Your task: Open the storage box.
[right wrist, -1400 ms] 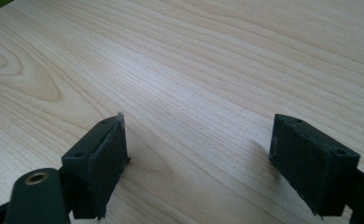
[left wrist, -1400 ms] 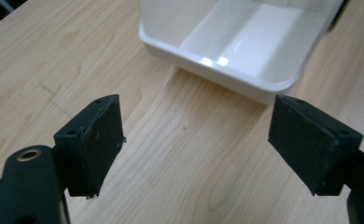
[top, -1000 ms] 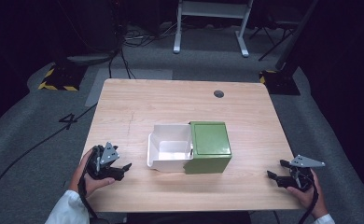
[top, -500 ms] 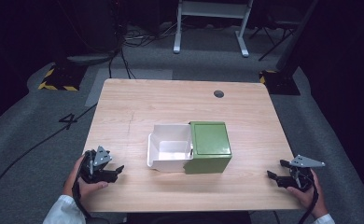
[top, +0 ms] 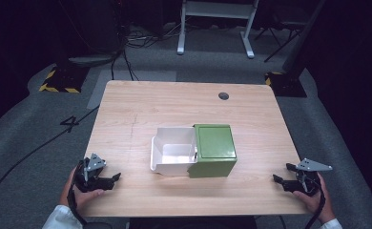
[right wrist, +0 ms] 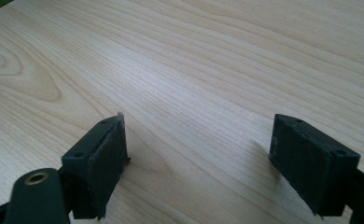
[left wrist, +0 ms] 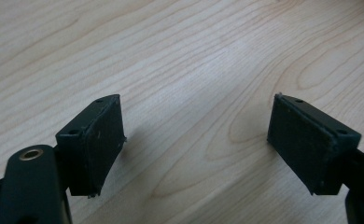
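Both grippers sit at the near corners of the table [top: 184,105] in the high view: our left gripper [top: 108,179] has drawn back toward the near-left edge since a second ago, while our right gripper [top: 280,180] has stayed put. Between them, well apart from both, a green box [top: 215,148] lies with its white drawer [top: 173,152] pulled out to its left and apparently empty. We judge that nothing is being worked on yet, or that the hands are resting.

From the left gripper view, the left gripper's jaws stand wide apart over bare wood, holding nothing.

From the right gripper view, the right gripper's jaws are likewise spread and empty above the wood.
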Demonstrator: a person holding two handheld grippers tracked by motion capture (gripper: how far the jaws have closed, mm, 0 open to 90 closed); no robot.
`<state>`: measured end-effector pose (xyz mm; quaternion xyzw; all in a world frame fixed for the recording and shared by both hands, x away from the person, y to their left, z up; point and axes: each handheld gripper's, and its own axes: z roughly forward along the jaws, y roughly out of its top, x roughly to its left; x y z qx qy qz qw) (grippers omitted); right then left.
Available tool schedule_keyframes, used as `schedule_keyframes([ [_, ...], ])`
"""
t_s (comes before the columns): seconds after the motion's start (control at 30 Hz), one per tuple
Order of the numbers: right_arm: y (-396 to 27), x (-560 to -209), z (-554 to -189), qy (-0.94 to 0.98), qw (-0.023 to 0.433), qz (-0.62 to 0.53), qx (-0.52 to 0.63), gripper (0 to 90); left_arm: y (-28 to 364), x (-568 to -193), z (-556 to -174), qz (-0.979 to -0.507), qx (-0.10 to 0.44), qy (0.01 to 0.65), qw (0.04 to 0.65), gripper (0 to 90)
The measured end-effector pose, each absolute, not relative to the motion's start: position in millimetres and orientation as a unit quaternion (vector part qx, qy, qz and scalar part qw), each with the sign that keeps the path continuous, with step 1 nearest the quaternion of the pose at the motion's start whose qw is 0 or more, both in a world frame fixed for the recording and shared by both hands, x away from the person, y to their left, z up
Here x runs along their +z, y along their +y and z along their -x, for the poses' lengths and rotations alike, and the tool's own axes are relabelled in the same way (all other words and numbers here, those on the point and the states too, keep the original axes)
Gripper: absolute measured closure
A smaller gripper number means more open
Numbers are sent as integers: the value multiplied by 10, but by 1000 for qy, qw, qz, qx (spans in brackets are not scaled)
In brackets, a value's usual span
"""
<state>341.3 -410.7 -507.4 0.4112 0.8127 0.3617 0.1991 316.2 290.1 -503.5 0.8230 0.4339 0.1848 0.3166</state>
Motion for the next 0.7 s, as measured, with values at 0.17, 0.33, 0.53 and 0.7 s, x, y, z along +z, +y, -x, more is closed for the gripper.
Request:
schedule_keyframes([
  [0.17,-4104,-5074,-3409,813,201,-410,361,193,2992,-5073,-3146,-813,176,444,334,179],
  [0.33,-4103,-5074,-3406,813,203,-409,361,193,2998,-5078,-3133,-812,177,446,333,168],
  [0.53,-4104,-5074,-3404,813,203,-410,361,195,2996,-5079,-3134,-811,178,447,332,162],
  [0.7,-4104,-5074,-3402,813,204,-409,360,195,2997,-5079,-3135,-811,178,447,332,161],
])
